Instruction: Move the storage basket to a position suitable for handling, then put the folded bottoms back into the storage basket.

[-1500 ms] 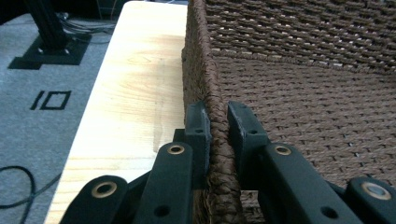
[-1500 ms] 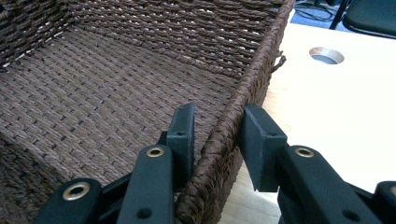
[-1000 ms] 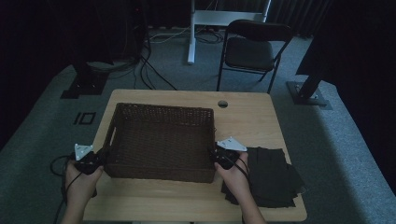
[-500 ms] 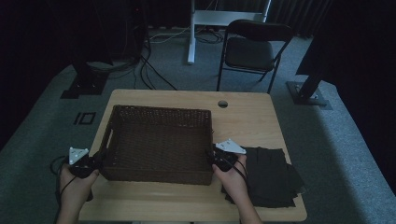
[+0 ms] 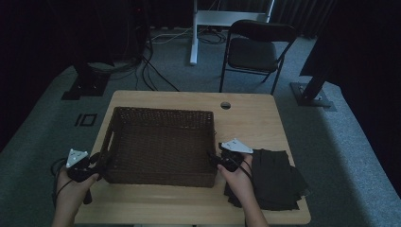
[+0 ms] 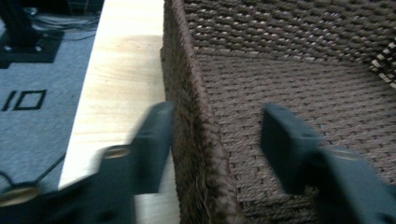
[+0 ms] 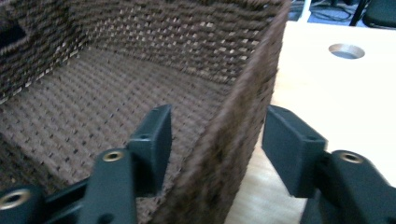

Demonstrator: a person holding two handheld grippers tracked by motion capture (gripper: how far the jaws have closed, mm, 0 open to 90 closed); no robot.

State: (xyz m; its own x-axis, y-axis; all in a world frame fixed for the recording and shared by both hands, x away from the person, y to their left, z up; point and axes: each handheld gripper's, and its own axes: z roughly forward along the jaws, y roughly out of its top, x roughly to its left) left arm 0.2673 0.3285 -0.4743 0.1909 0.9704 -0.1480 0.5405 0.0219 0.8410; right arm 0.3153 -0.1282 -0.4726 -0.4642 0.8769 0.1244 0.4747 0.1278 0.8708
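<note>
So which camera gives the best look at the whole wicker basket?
The high view: it shows the entire basket on the table, all four walls and the floor. The left gripper view shows just its left wall and some floor; the right gripper view shows its right wall, floor and far wall.

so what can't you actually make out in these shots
- High view: the claws' tips, left claw and right claw, are too small and dark to tell whether they are open or shut.
- High view: the near part of the black cloth pile lies under the person's right hand.
- Left claw view: the wicker basket wall is blurred up close and hides the table behind it.
- Right claw view: the basket's near end is cut off by the bottom edge.
</note>
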